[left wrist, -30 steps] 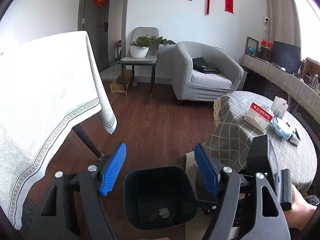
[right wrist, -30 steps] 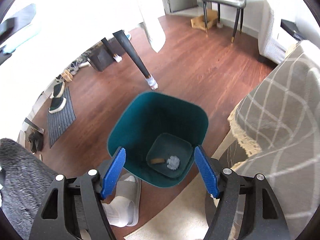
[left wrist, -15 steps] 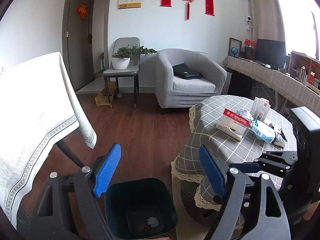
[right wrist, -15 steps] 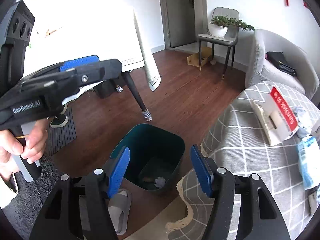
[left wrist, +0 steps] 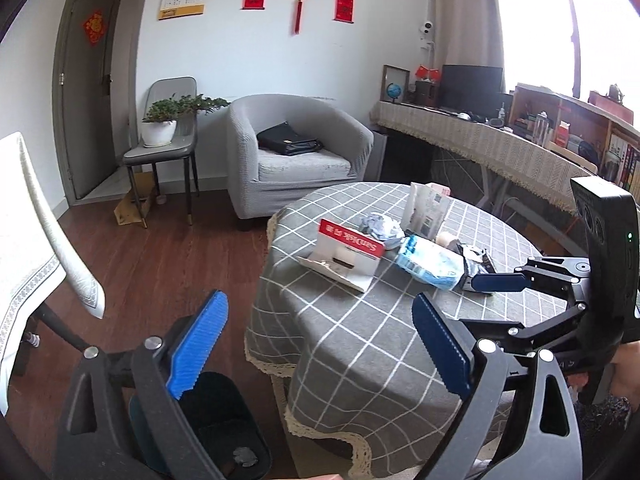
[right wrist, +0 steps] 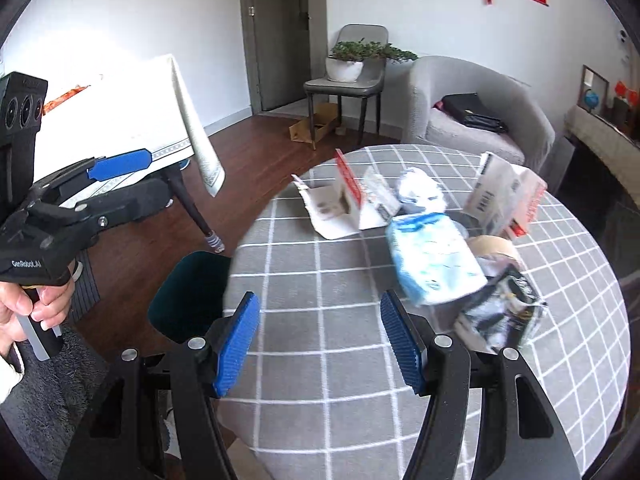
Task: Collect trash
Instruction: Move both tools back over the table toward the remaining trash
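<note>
A dark teal trash bin [left wrist: 224,432] stands on the floor left of a round table with a grey checked cloth [left wrist: 360,332]; it shows in the right wrist view [right wrist: 188,296] too. It holds a crumpled scrap [left wrist: 245,456]. On the table lie a torn red-and-white box [left wrist: 348,256], a crumpled tissue [left wrist: 380,227], a blue-white packet [left wrist: 428,262], a black-white wrapper [right wrist: 504,312] and an upright carton [right wrist: 500,192]. My left gripper [left wrist: 320,348] is open and empty above the table's left edge. My right gripper [right wrist: 320,340] is open and empty over the table, short of the packet.
A table with a white cloth [left wrist: 24,240] stands to the left. A grey armchair [left wrist: 296,152] and a chair with a potted plant [left wrist: 164,136] stand at the back. A long sideboard [left wrist: 500,148] runs along the right. Dark wood floor lies between.
Both grippers have lifted away from the bin and swung right toward the round table. The bin has slid to the lower left of both views. Both stay open and empty.
</note>
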`<state>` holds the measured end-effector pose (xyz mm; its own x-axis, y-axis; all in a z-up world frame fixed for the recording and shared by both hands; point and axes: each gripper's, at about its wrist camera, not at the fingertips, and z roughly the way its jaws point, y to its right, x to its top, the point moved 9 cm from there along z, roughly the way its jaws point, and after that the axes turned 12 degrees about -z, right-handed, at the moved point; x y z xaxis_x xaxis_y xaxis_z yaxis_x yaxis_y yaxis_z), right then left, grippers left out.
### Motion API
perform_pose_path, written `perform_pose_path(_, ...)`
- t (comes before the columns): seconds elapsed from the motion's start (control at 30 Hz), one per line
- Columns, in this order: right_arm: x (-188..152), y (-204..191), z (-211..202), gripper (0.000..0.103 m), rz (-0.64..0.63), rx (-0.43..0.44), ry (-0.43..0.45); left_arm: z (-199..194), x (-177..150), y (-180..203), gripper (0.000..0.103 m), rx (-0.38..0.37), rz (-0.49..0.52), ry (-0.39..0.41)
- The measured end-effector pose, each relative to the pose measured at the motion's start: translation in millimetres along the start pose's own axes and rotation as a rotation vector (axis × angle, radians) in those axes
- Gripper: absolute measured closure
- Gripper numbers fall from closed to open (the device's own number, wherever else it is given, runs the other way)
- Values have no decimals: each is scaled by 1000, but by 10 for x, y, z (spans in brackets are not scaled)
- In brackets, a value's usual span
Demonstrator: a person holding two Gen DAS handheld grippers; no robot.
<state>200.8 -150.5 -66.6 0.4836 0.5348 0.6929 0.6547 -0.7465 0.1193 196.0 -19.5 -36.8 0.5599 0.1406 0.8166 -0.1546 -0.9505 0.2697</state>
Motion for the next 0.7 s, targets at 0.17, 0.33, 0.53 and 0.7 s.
perform_pose_path(0.17,-262,420,-153,30,46,-55,-8,310,-38,428,6,-67,72,-40)
perform_pose_path(0.33,-408,696,-174,21,61,-73,-18,654,-103,779,5,-127,147,-96)
perform_pose_path(0.53,-472,889,-185,19,19,-11,-21,1016,-138,1054,5,-173,254,-160)
perform_pose_path(0.7,-529,859,-167,11,-67,90,-48,1273,-79,1100,5,-158,274,-173)
